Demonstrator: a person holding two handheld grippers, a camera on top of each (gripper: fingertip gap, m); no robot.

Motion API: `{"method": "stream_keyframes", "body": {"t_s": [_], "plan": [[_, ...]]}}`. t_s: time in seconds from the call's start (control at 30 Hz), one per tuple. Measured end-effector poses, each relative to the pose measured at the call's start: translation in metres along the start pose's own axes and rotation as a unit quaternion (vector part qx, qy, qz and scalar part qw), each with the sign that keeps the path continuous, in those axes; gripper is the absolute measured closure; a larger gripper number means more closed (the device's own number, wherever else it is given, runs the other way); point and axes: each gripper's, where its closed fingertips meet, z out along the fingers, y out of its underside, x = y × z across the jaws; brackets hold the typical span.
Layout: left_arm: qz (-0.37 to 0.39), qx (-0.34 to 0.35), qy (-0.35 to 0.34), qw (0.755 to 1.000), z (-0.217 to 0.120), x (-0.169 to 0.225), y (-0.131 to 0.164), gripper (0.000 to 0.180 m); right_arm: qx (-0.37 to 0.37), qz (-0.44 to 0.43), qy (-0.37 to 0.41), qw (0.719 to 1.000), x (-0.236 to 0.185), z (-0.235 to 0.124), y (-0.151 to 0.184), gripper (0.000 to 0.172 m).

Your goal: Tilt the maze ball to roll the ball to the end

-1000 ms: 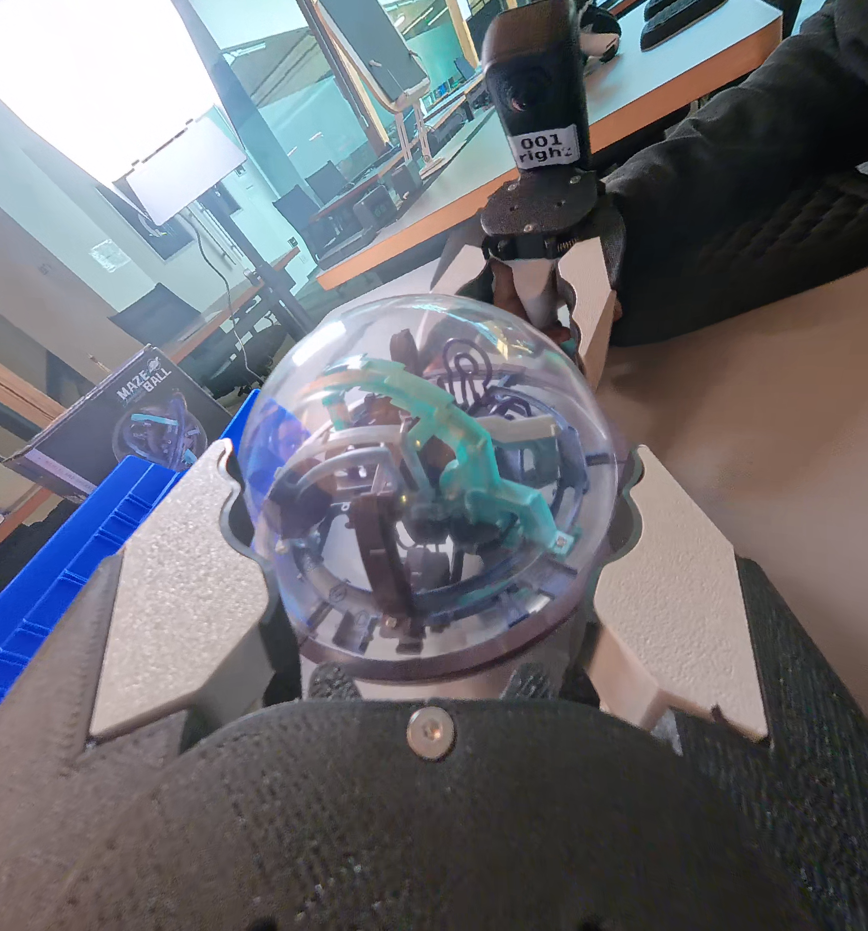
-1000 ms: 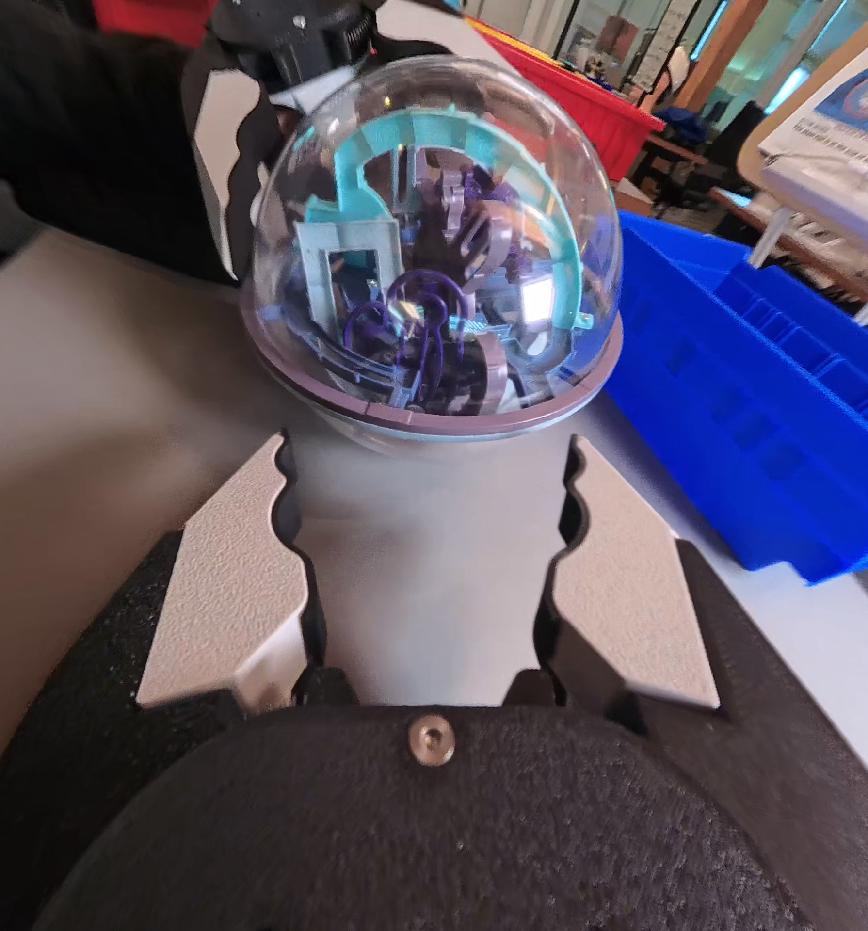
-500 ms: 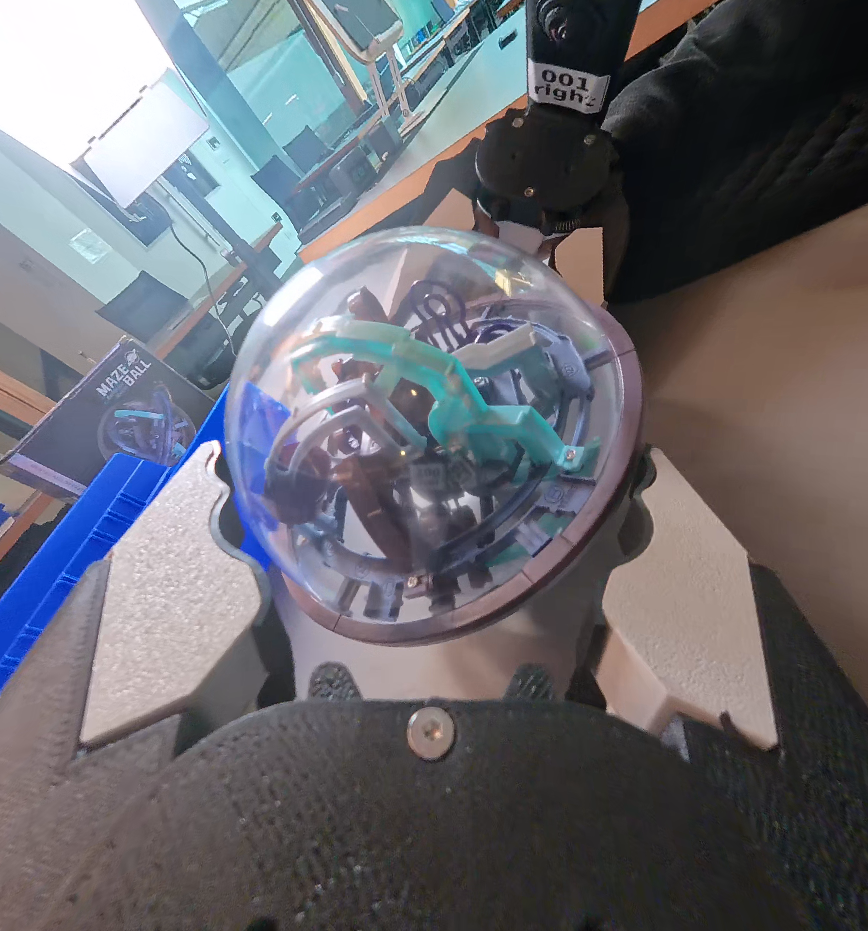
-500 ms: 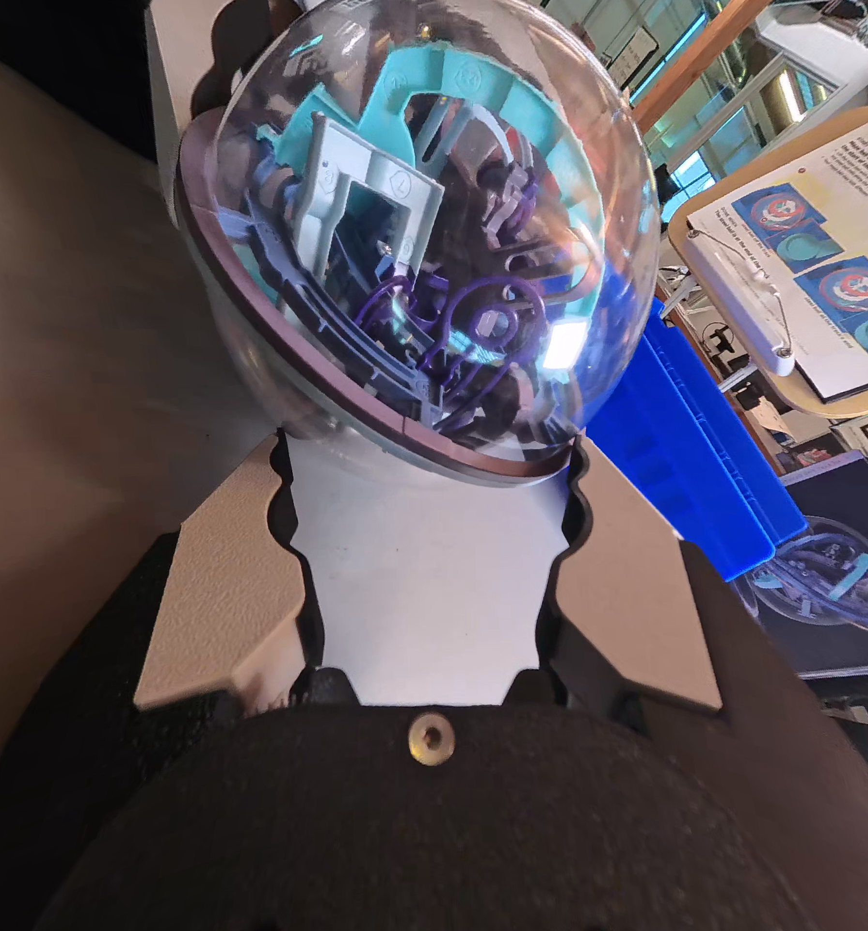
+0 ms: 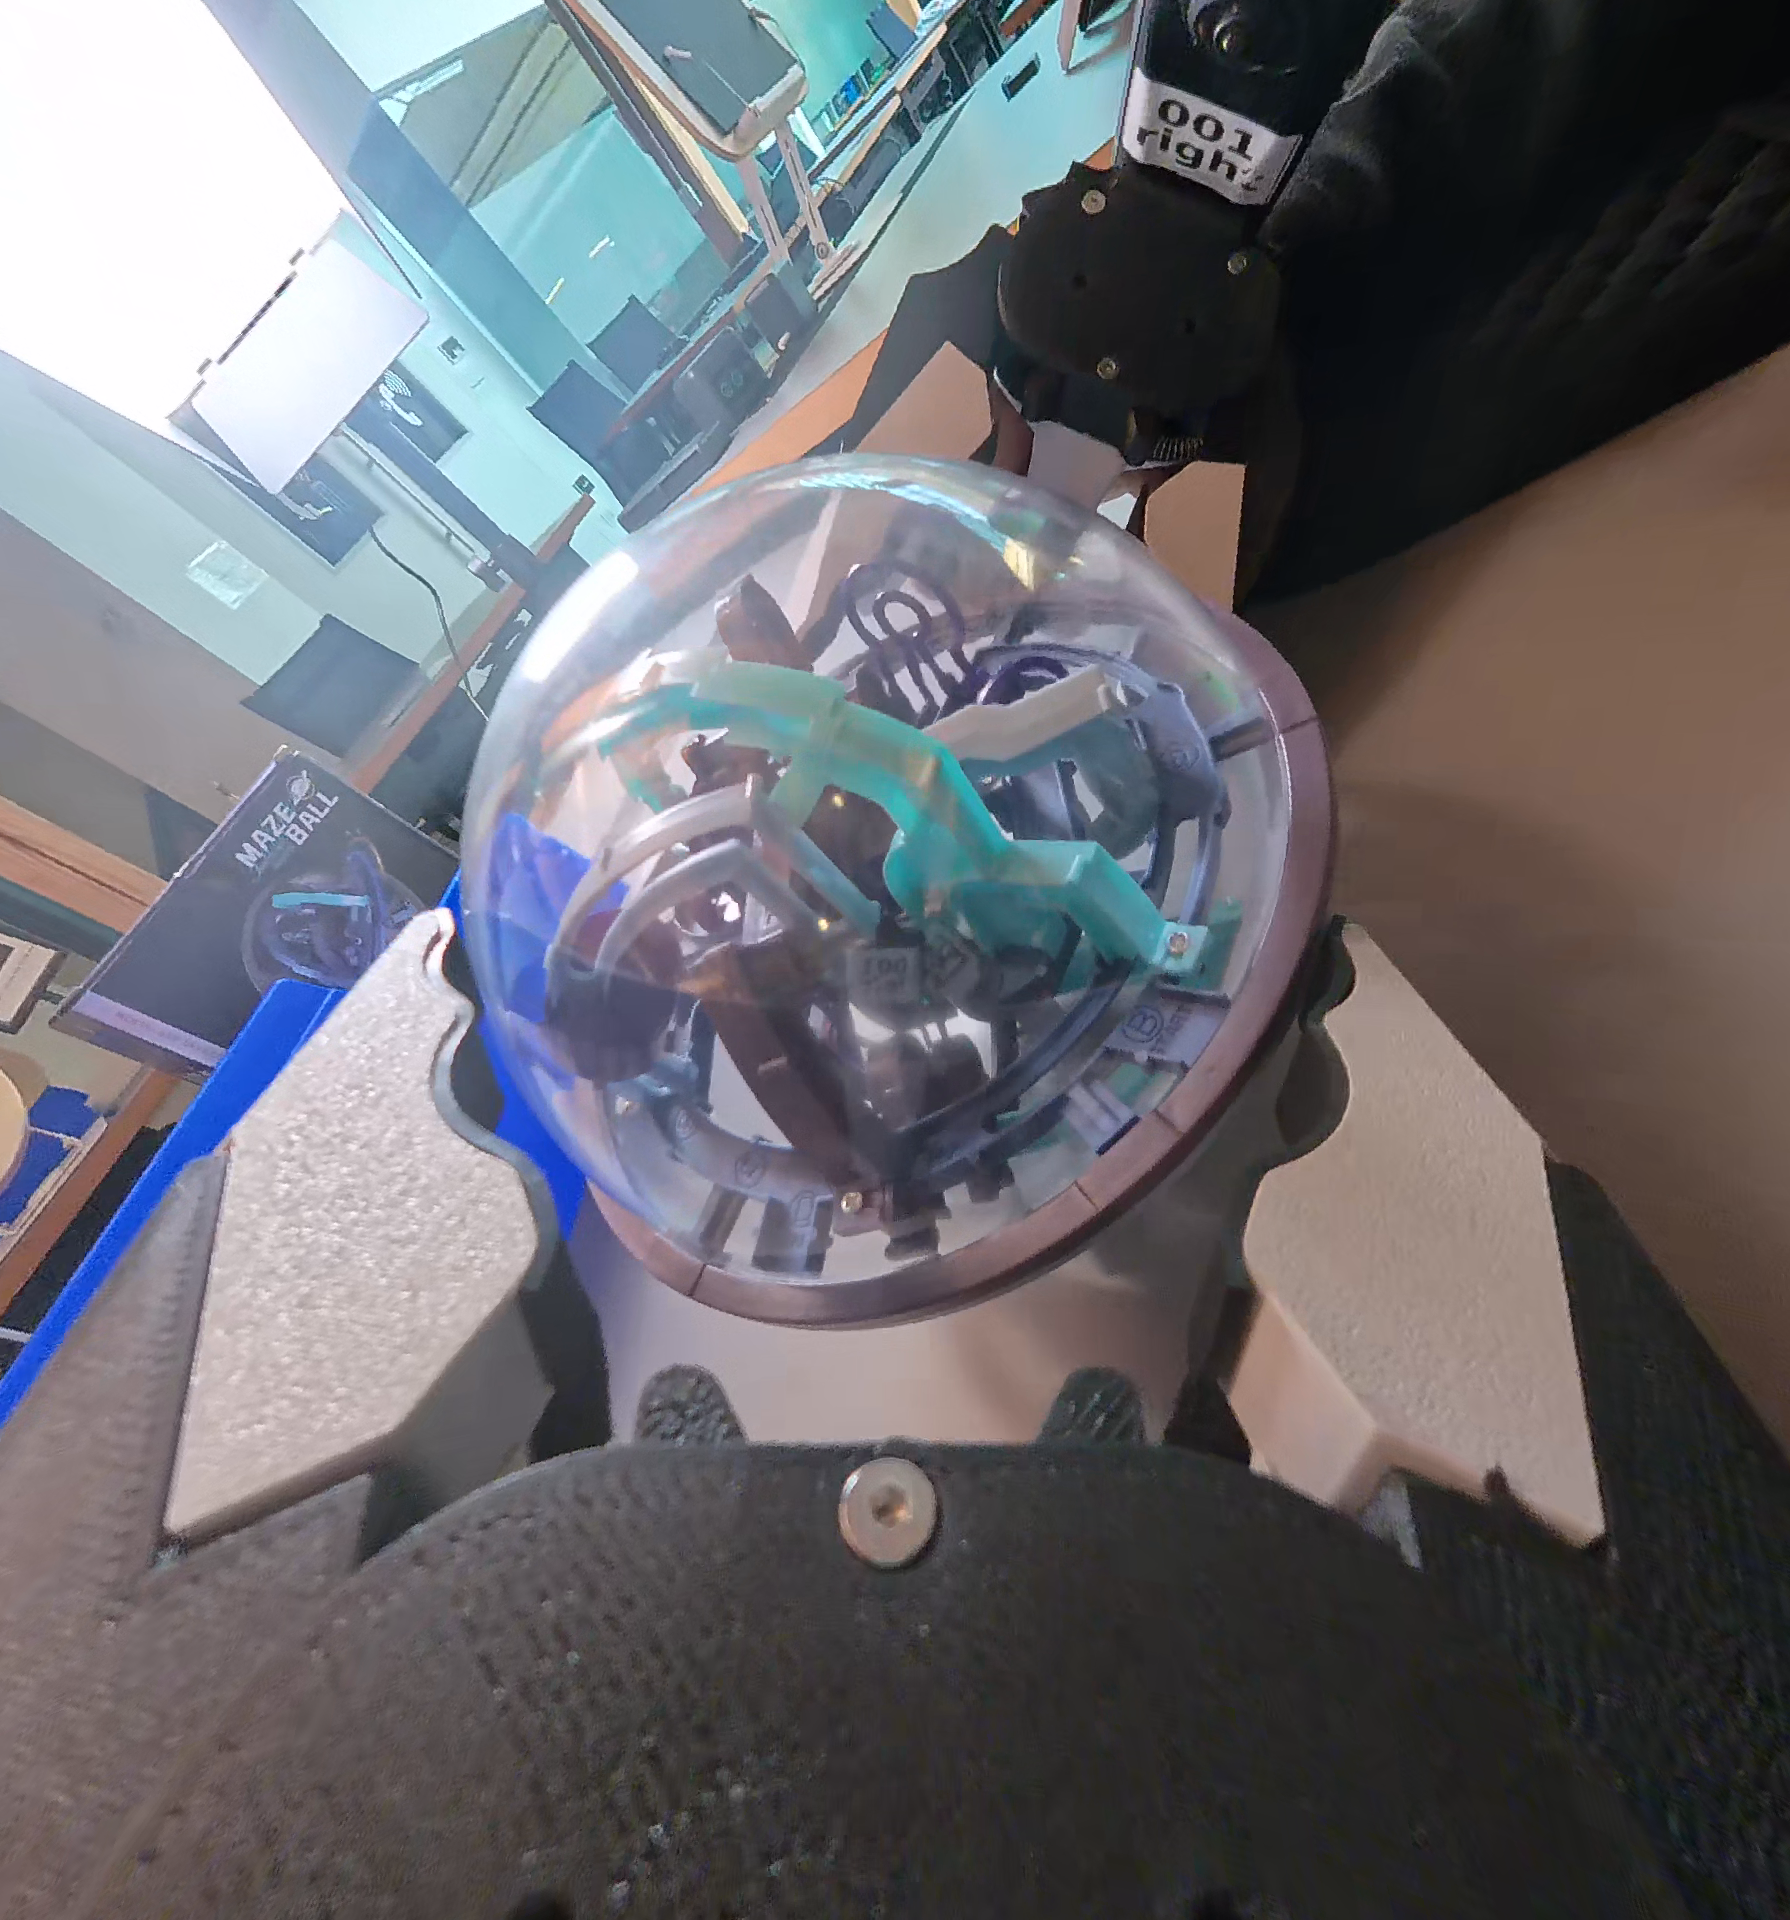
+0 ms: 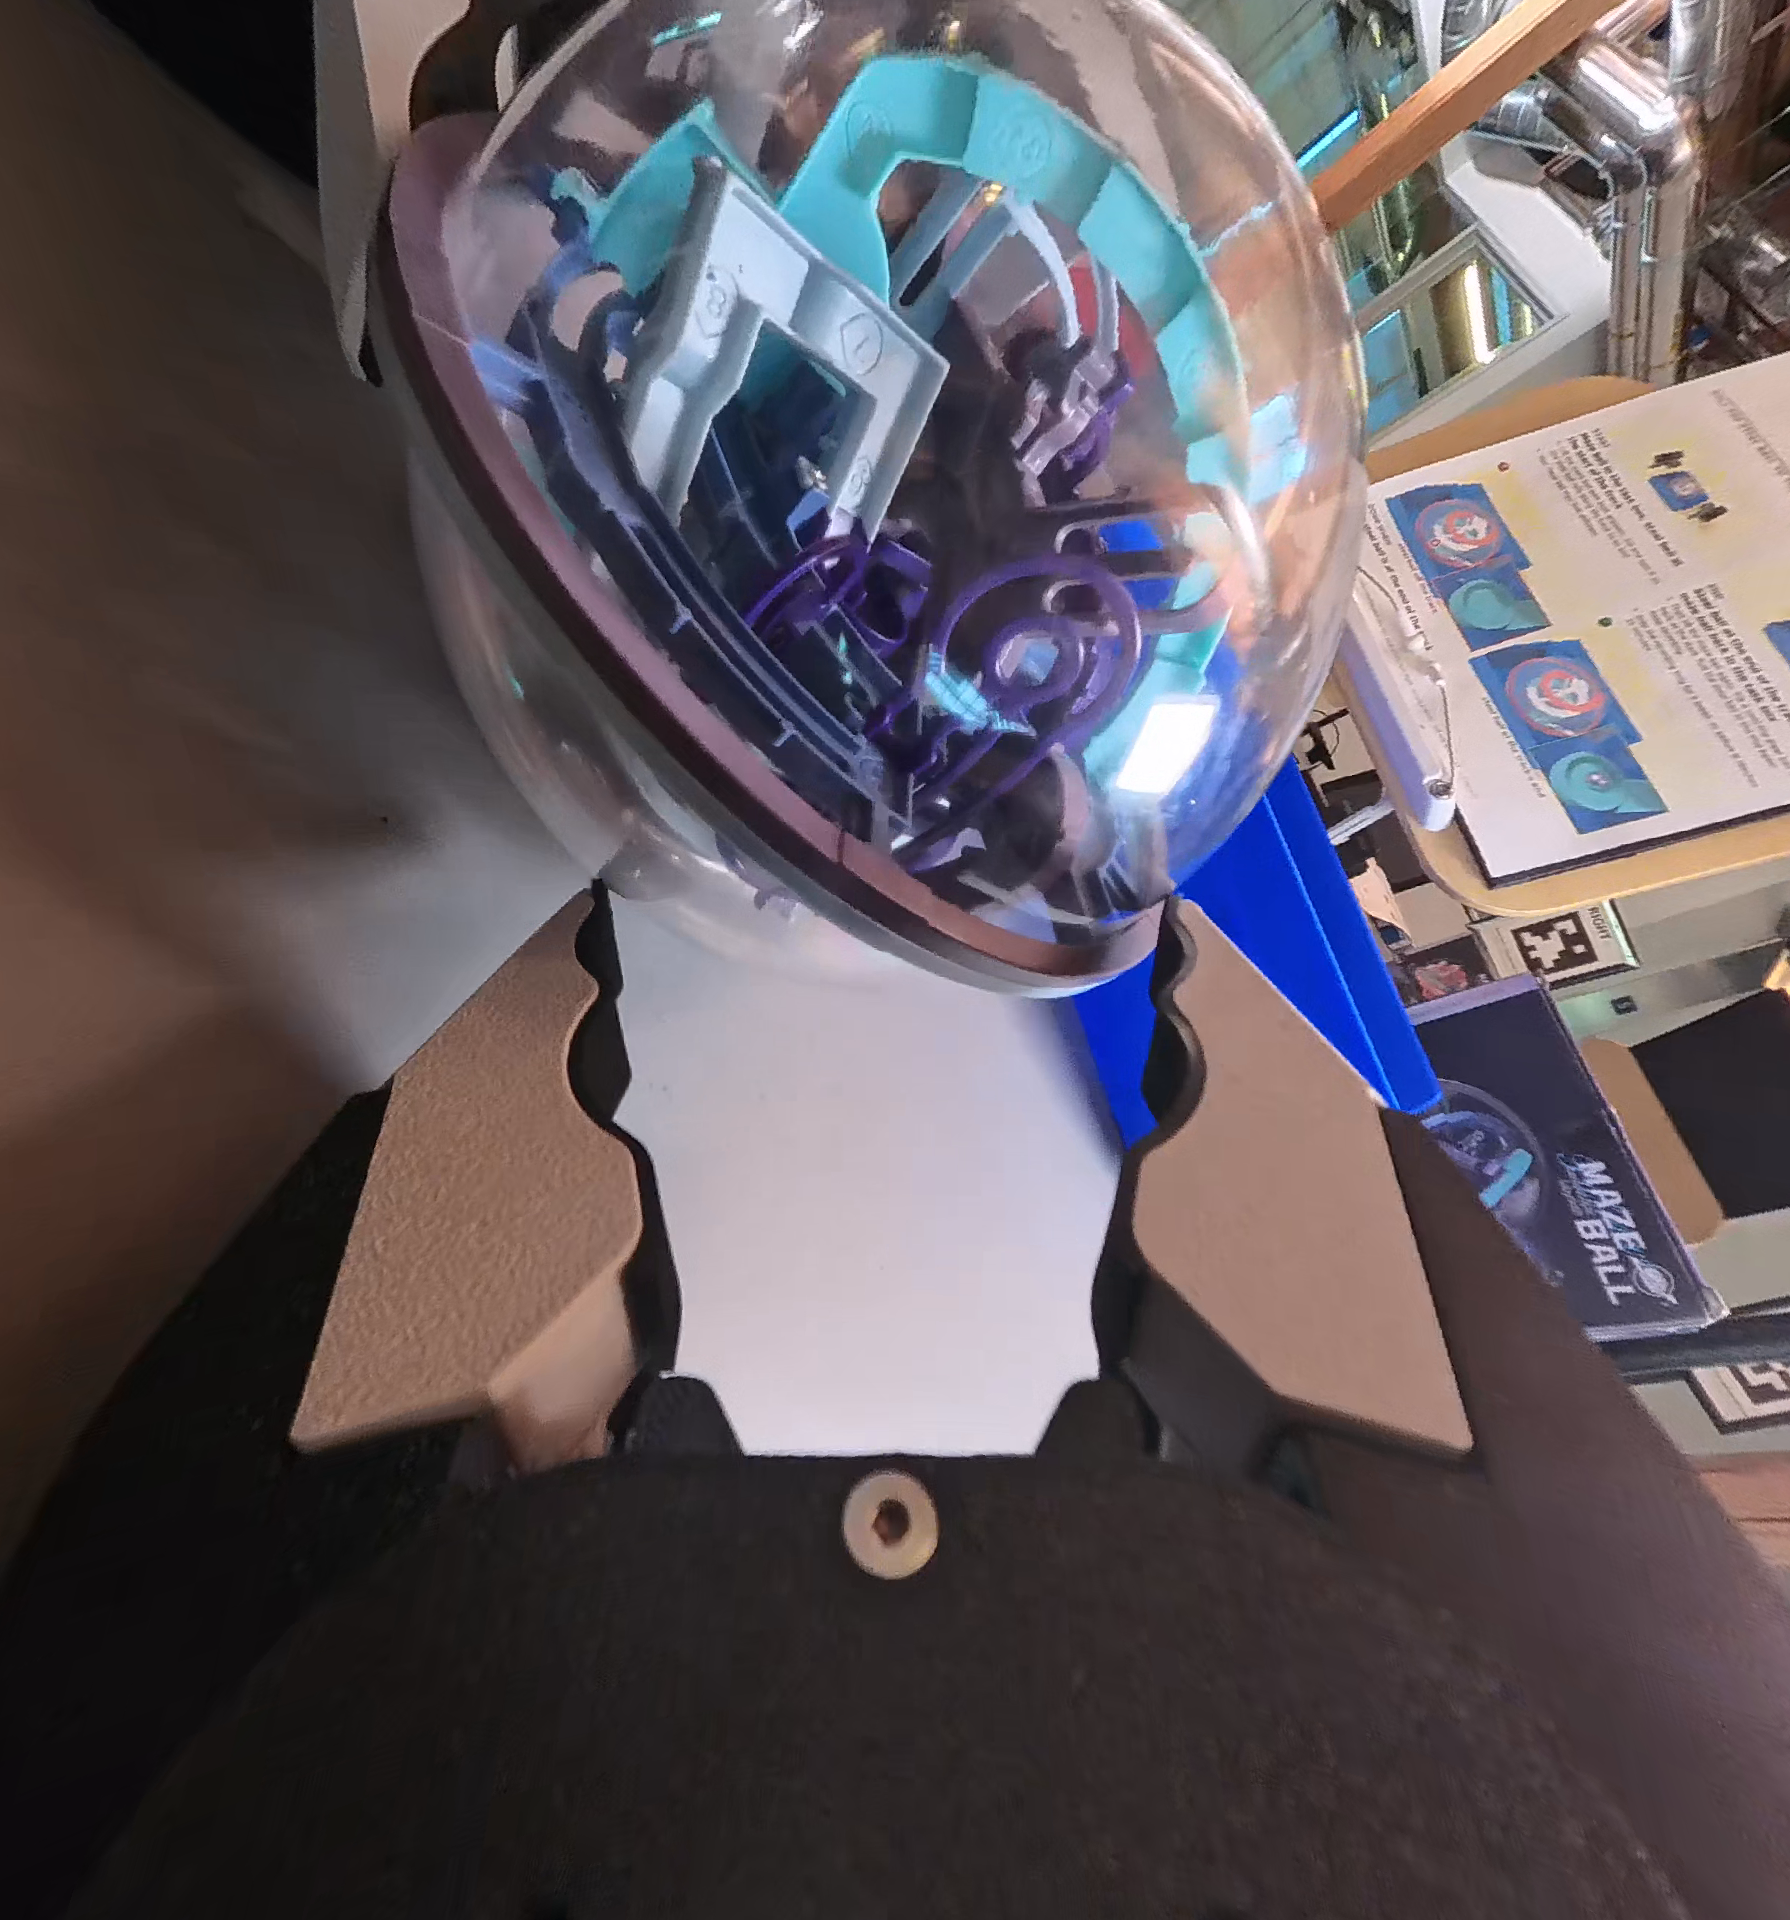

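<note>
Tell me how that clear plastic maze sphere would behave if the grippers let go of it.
The clear plastic maze sphere would probably roll: it is round, with only a thin purple rim. Its glossy shell looks slippery and rigid. Being mostly hollow, it is likely light.

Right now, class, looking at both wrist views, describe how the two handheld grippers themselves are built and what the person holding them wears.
Each gripper, left gripper and right gripper, has a rough-textured black body with one silver screw at its centre. The fingers are pale grey angular wedges with wavy black inner pads. Seen from the left wrist view, the right gripper carries a white label on its black housing. The person wears a black sleeve.
</note>
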Motion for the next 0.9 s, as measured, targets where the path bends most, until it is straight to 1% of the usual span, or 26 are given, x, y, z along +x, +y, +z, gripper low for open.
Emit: {"method": "stream_keyframes", "body": {"t_s": [0.07,0.13,0.2,0.23,0.3,0.37,0.4,0.43,0.5,0.53,0.57,0.63,0.7,0.73,0.77,0.8,0.87,0.9], "plan": [[-0.016,0.005,0.005,1.000,0.000,0.000,-0.001,0.030,0.005,0.014,-0.008,1.000,-0.001,0.000,-0.001,0.071],[-0.058,0.019,0.018,0.998,-0.002,-0.001,-0.004,0.030,0.019,0.052,-0.029,0.998,-0.004,-0.001,-0.004,0.072],[-0.132,0.027,0.042,0.990,-0.004,-0.003,-0.005,0.031,0.041,0.118,-0.064,0.990,-0.008,-0.004,-0.009,0.073],[-0.180,0.028,0.056,0.982,-0.005,-0.004,-0.004,0.030,0.053,0.161,-0.086,0.982,-0.009,-0.005,-0.012,0.073],[-0.295,0.029,0.091,0.951,-0.006,-0.008,-0.002,0.030,0.078,0.260,-0.134,0.953,-0.008,-0.010,-0.018,0.075],[-0.411,0.035,0.127,0.902,-0.007,-0.011,0.001,0.031,0.100,0.336,-0.167,0.922,-0.003,-0.015,-0.022,0.079],[-0.468,0.037,0.143,0.871,-0.007,-0.013,0.004,0.031,0.114,0.349,-0.163,0.916,0.002,-0.016,-0.023,0.081],[-0.526,0.042,0.154,0.835,-0.007,-0.017,0.007,0.031,0.125,0.345,-0.145,0.919,0.010,-0.017,-0.024,0.079],[-0.621,0.068,0.185,0.759,-0.008,-0.024,0.010,0.031,0.132,0.306,-0.106,0.937,0.019,-0.017,-0.027,0.067],[-0.661,0.073,0.204,0.719,-0.008,-0.025,0.011,0.031,0.127,0.281,-0.094,0.947,0.019,-0.016,-0.028,0.062],[-0.690,0.076,0.222,0.685,-0.008,-0.026,0.013,0.032,0.120,0.254,-0.085,0.956,0.018,-0.013,-0.029,0.057],[-0.720,0.074,0.260,0.640,-0.005,-0.021,0.012,0.033,0.113,0.216,-0.078,0.967,0.017,-0.007,-0.036,0.051],[-0.737,0.077,0.272,0.614,-0.001,-0.022,0.012,0.034,0.115,0.215,-0.090,0.966,0.016,-0.002,-0.044,0.047],[-0.743,0.082,0.268,0.608,0.001,-0.025,0.014,0.034,0.111,0.222,-0.094,0.964,0.017,-0.001,-0.044,0.047],[-0.741,0.091,0.256,0.614,0.002,-0.029,0.016,0.034,0.109,0.234,-0.099,0.961,0.018,0.000,-0.043,0.047],[-0.730,0.100,0.231,0.636,0.002,-0.036,0.019,0.039,0.107,0.255,-0.111,0.955,0.019,0.001,-0.042,0.047],[-0.683,0.103,0.179,0.701,-0.001,-0.047,0.025,0.037,0.103,0.318,-0.135,0.933,0.023,0.001,-0.041,0.049],[-0.659,0.119,0.166,0.724,-0.006,-0.053,0.020,0.035,0.108,0.344,-0.139,0.922,0.027,0.001,-0.040,0.052]]}}
